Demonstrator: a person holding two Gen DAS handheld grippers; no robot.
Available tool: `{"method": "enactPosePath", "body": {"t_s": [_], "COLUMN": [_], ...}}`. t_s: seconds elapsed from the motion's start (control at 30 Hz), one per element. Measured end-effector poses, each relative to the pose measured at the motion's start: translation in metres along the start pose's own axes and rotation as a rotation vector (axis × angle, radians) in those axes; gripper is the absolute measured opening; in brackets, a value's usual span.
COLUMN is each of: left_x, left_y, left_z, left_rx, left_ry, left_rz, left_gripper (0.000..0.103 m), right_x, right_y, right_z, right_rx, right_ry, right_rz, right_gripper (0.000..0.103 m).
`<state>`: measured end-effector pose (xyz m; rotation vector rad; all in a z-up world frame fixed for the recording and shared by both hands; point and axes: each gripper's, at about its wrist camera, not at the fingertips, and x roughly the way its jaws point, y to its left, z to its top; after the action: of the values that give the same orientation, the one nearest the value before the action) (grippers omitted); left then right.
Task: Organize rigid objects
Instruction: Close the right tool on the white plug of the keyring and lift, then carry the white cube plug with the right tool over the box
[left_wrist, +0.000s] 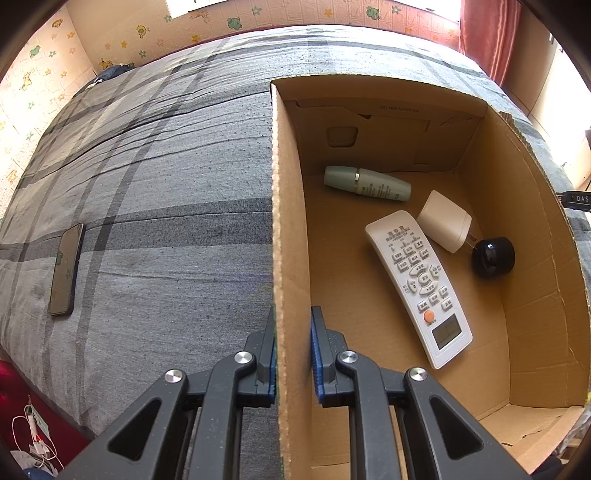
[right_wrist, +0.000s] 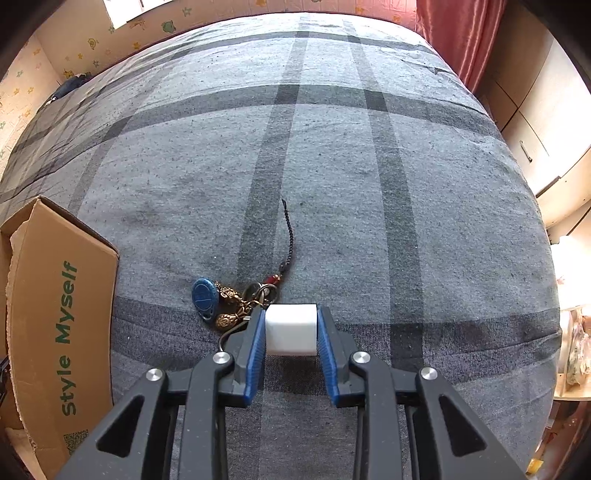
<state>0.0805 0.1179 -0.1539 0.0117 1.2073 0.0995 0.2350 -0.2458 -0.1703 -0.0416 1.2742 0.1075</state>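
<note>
My left gripper (left_wrist: 293, 321) is shut on the left wall of an open cardboard box (left_wrist: 286, 206) on the bed. Inside the box lie a white remote (left_wrist: 419, 286), a white charger plug (left_wrist: 445, 221), a pale green bottle (left_wrist: 367, 183) and a black round lens (left_wrist: 493, 257). My right gripper (right_wrist: 291, 325) is shut on a small white block (right_wrist: 291, 328) just above the bed. A keyring (right_wrist: 236, 301) with a blue fob, brass charms and a black bead cord lies right in front of it. The box (right_wrist: 62, 325) shows at the left edge.
A dark phone (left_wrist: 66, 269) lies on the grey plaid bedspread (left_wrist: 166, 184) left of the box. A red curtain (right_wrist: 458, 37) and wooden cabinets (right_wrist: 535, 122) stand at the right of the bed. White cables (left_wrist: 33, 435) lie on the floor at lower left.
</note>
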Motion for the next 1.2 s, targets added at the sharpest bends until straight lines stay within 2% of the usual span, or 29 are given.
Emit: {"method": "enactPosePath", "body": {"t_s": [0.6, 0.87, 1.2], "left_x": [0.001, 0.001, 0.001], "left_y": [0.002, 0.001, 0.001], "left_z": [0.0, 0.0, 0.0], "left_rx": [-0.003, -0.001, -0.001], "left_ry": [-0.001, -0.001, -0.002], "left_rz": [-0.01, -0.011, -0.013], "left_gripper": [0.016, 0.016, 0.016], "right_x": [-0.073, -0.108, -0.137], "right_y": [0.038, 0.073, 0.142], "right_z": [-0.003, 0.0, 0.002], "right_rx": [-0.057, -0.139, -0.273], "right_ry": [-0.039, -0.069, -0.098], "right_rz": [0.016, 0.034, 0.1], "right_gripper": [0.029, 0.029, 0.029]}}
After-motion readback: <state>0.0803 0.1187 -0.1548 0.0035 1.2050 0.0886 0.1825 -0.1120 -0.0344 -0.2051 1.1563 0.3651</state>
